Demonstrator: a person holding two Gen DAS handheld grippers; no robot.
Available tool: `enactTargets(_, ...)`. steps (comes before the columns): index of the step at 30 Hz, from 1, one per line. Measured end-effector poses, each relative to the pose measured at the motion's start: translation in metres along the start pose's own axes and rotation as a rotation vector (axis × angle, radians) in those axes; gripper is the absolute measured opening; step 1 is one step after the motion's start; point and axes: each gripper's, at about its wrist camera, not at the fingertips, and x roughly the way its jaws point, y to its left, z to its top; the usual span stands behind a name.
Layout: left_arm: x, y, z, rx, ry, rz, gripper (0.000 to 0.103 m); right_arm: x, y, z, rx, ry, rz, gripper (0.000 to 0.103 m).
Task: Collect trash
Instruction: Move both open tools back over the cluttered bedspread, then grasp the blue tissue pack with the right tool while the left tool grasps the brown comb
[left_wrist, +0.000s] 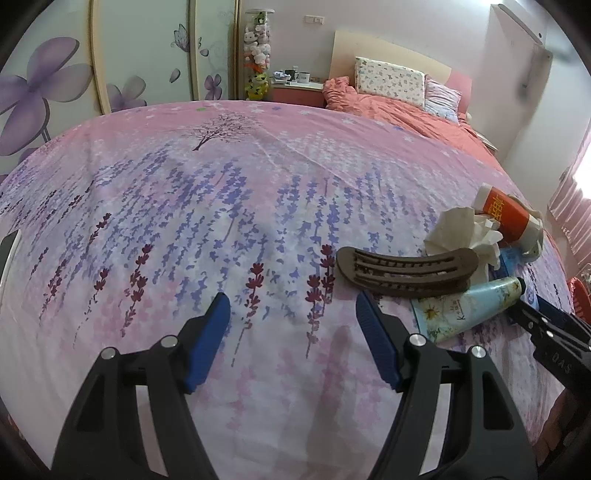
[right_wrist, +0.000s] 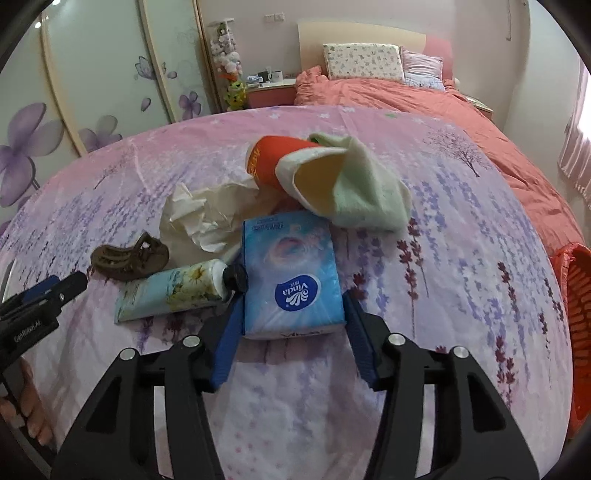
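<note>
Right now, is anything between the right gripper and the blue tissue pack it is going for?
Nothing visible. The tissue pack already lies between the right gripper fingers; the cream tube cap sits just beside its left edge.

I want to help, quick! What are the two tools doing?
Left tool: open, empty.
Right tool: around the tissue pack, grip unclear.

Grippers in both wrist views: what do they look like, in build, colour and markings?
Both match. The left gripper and right gripper each have two black plastic fingers with cut-out slots, round silver pivot pins, and blue ribbed pads at the tips. In the right wrist view the left gripper's side carries small white lettering, too small to read surely. No cables or sleeves show; only fingertips of a hand show.
</note>
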Motion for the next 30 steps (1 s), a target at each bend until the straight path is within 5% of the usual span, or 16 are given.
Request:
enactTargets(12, -0.01, -0.047, 0.0, 0.039, -0.019, -0.078, 0.079, -0.028, -0.072, -0.029, 0.104, -0.013, -0.16, 0.053)
enactTargets(17, -0.012, -0.072, -0.001, 0.107, -0.043, -0.051, 0.079, -0.024, -0.08, -0.028, 0.132, -0.006, -0.159, 0.054)
enactTargets(30, 0.006, -0.024, 0.013, 0.006, 0.007, 0.031, 0.063, -0.025, -0.082, -0.03, 0.124, -0.002, -0.165, 0.055)
